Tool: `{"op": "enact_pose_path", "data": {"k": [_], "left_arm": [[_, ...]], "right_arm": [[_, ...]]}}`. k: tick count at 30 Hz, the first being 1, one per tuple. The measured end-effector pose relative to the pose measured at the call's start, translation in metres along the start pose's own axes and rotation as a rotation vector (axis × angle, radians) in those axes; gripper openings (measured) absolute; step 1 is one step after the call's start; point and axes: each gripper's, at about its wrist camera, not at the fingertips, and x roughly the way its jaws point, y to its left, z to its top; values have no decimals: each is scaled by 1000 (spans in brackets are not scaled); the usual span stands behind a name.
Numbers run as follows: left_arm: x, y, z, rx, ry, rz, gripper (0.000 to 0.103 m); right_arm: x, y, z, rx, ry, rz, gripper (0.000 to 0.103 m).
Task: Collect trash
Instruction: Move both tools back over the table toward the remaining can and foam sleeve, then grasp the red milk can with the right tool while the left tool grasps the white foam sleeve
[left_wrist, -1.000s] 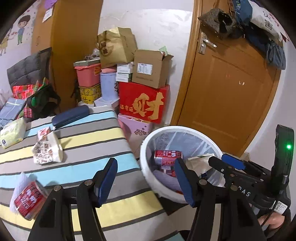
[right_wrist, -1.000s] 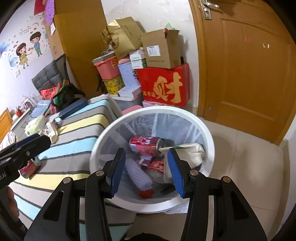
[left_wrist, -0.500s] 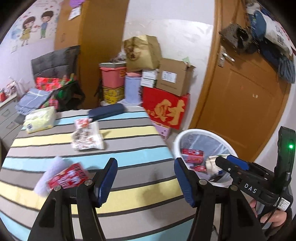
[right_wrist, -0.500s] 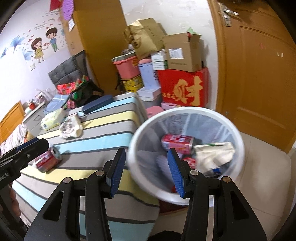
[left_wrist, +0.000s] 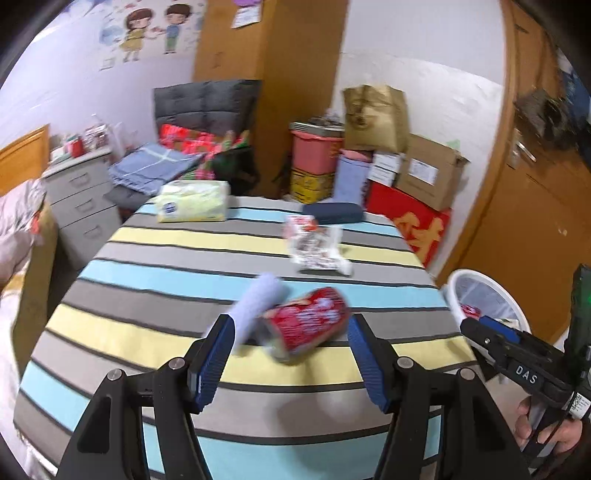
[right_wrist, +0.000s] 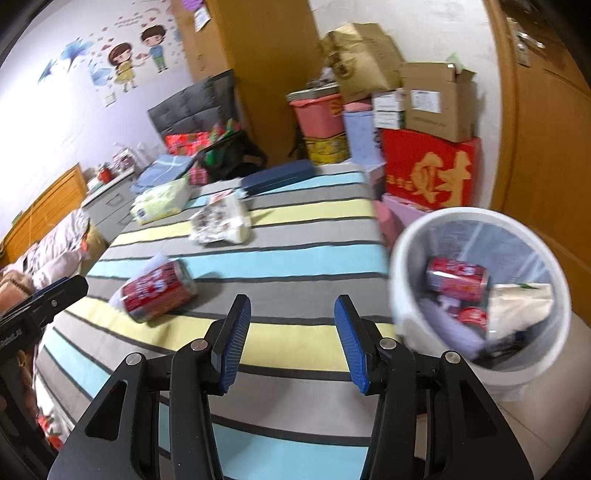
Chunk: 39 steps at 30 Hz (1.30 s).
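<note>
Left wrist view, L to R: far left of frame, a grey drawer unit (left_wrist: 83, 201); upper left-centre on the striped tablecloth (left_wrist: 155, 291), a yellow-green tissue pack (left_wrist: 192, 201). Centre, a crumpled snack wrapper (left_wrist: 317, 249), w/ a dark blue case (left_wrist: 332, 213) just behind it. Lower centre, the left gripper (left_wrist: 290, 356) has its blue fingers spread wide, nothing pinched; a red soda can (left_wrist: 306, 326) lies on its side on the cloth just ahead of the gap, touching a pale blue-white rolled item (left_wrist: 258, 302) on its left, blurred. Right edge, the white trash bin (left_wrist: 517, 317) stands beside the table, partly hidden by the right gripper's body. Right wrist view, L to R: the left gripper's black tip pokes in at mid-left edge; same can (right_wrist: 159, 290) sits left of centre, wrapper (right_wrist: 221, 223) and tissue pack (right_wrist: 162, 201) further up. Bottom centre, the right gripper (right_wrist: 291, 341) is also spread open, holding nothing, over the table's near edge. Right of frame, the bin (right_wrist: 402, 295) w/ clear liner already holds another red can (right_wrist: 458, 278) plus a beige paper bag (right_wrist: 521, 306). Above it, a red carton w/ gold characters (right_wrist: 428, 171) and stacked boxes.
</note>
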Motion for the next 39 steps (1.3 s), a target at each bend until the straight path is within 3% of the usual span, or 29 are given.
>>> {"op": "enact_pose_path", "data": {"k": [11,23,26,32,39], "left_arm": [[7,67,-8,-54,40,63,63],[30,88,-4,-59,72,19,63],[35,91,-2,-54,80,13,63],[41,101,1,-62,88,0,63],[48,107,1,-81,106,-30,63]], "right_arm": [[34,55,-7,-3,69,91,53],[67,95,7,66,122,145,56],[79,97,10,129,171,185,69],[92,103,13,161,211,153,70],[104,125,18,15,280,86,71]]}}
